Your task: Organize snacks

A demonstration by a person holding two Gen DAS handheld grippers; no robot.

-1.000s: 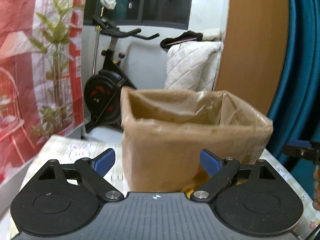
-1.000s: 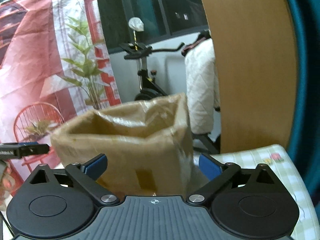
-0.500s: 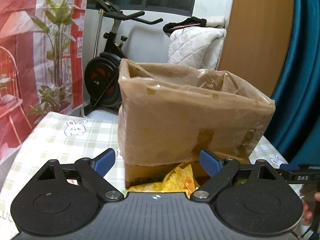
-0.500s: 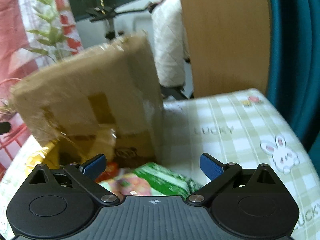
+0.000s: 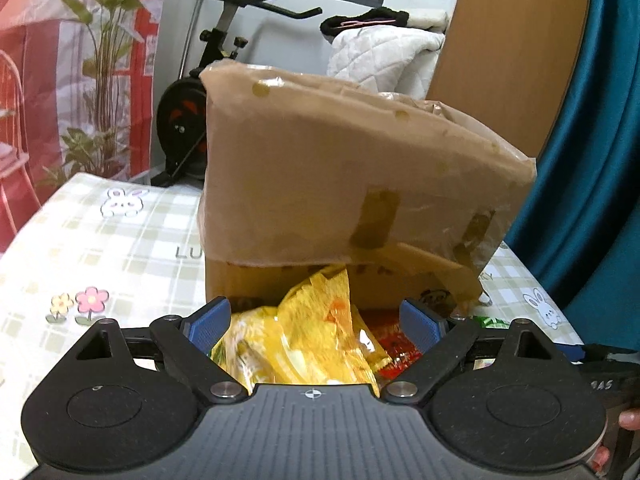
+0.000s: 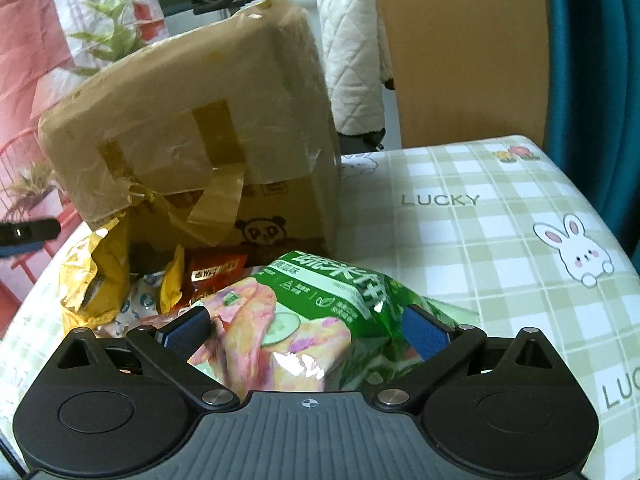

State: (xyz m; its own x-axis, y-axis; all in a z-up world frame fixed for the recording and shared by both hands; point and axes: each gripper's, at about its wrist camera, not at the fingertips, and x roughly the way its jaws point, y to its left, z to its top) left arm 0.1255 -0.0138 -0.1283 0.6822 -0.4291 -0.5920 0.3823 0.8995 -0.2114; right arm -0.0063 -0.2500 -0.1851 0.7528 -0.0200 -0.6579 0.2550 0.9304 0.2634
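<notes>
1. We see the snacks heaped on the counter [image 6: 480, 240] just in front of a cardboard box [image 6: 192, 128].
2. The green bag [image 6: 332, 300] is the nearest to our right claw [image 6: 308, 330]. It lies flat with its long axis running away from us toward the box, its printed top end pointing at the box's lower corner.
3. The yellow bag [image 5: 304, 340] lies crumpled before our left claw [image 5: 318, 322], one peaked end standing up against the foot of the box; we cannot tell its long axis through the creases.
4. A small red packet [image 6: 214, 274] rests between the yellow and green bags, close to the box. A second yellow wrapper [image 6: 96, 276] lies open to its left, and a pale patterned packet [image 6: 140, 304] is partly hidden beneath them.
5. Our left claw stands wide open, its blue pads either side of the yellow bag and not pressing on it.
6. Our right claw is likewise spread wide, the green bag between its pads. The pads sit near the bag's edges, but we see no squeeze.
7. The box is wrapped in brown plastic and tape, with a panda printed low on its front. It stands upright on the counter.
8. The counter wears a green checked cloth with rabbits, flowers and the word LUCKY.
9. Behind the counter we make out an exercise bike [image 5: 208, 80], a white quilted cover [image 5: 384, 56], a wooden panel [image 5: 512, 40], a teal curtain [image 5: 600, 160] and a red and white hanging with printed leaves [image 5: 60, 60].
</notes>
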